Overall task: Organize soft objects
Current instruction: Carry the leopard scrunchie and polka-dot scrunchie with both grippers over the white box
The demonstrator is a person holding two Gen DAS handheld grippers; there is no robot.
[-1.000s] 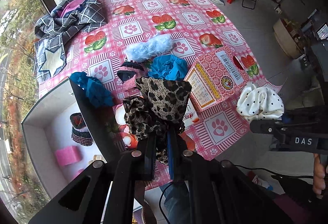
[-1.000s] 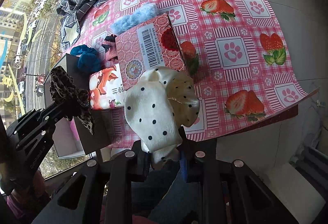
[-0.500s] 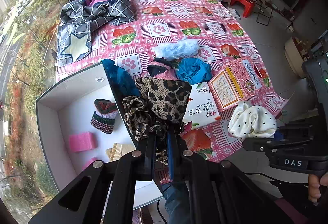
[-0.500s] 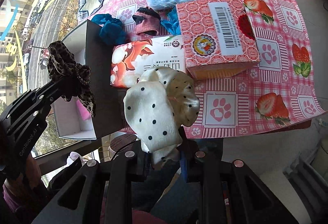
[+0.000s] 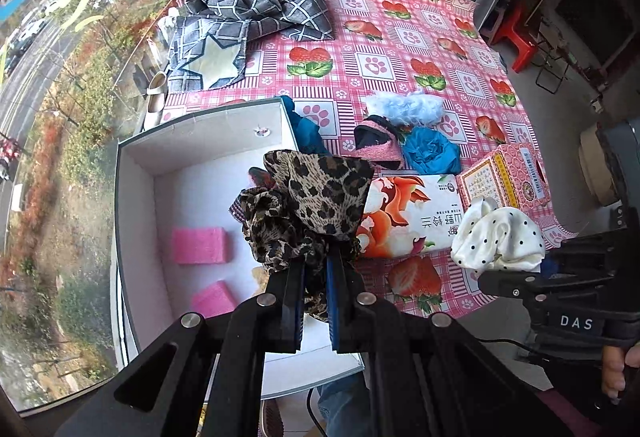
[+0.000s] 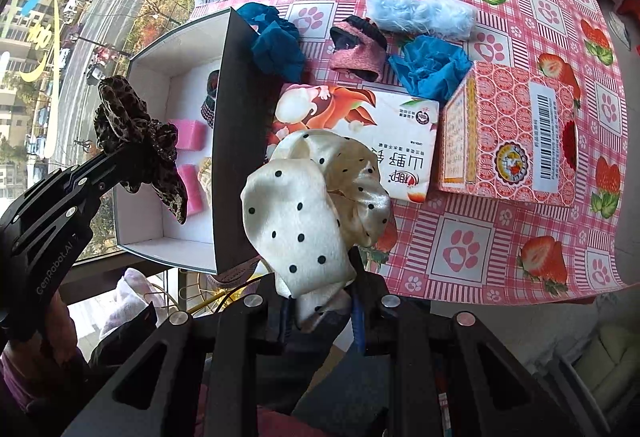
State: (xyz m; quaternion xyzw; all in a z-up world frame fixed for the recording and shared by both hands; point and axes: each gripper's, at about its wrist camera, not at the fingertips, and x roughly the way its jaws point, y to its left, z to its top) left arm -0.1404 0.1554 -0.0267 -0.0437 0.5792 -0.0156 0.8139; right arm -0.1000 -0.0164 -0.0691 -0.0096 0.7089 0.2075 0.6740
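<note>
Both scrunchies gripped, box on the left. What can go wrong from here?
1. The leopard scrunchie hangs near the white box right wall; released there, it may snag on the rim instead of dropping in.
2. The polka-dot scrunchie is outside the box, over the table edge; a slip from the right gripper fingers would likely send it to the floor.

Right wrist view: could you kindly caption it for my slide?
Right tongs shut on polka-dot scrunchie; left tongs hold leopard scrunchie over the open box.

Both wrist views downward, table (image 5: 372,37) shared
</note>
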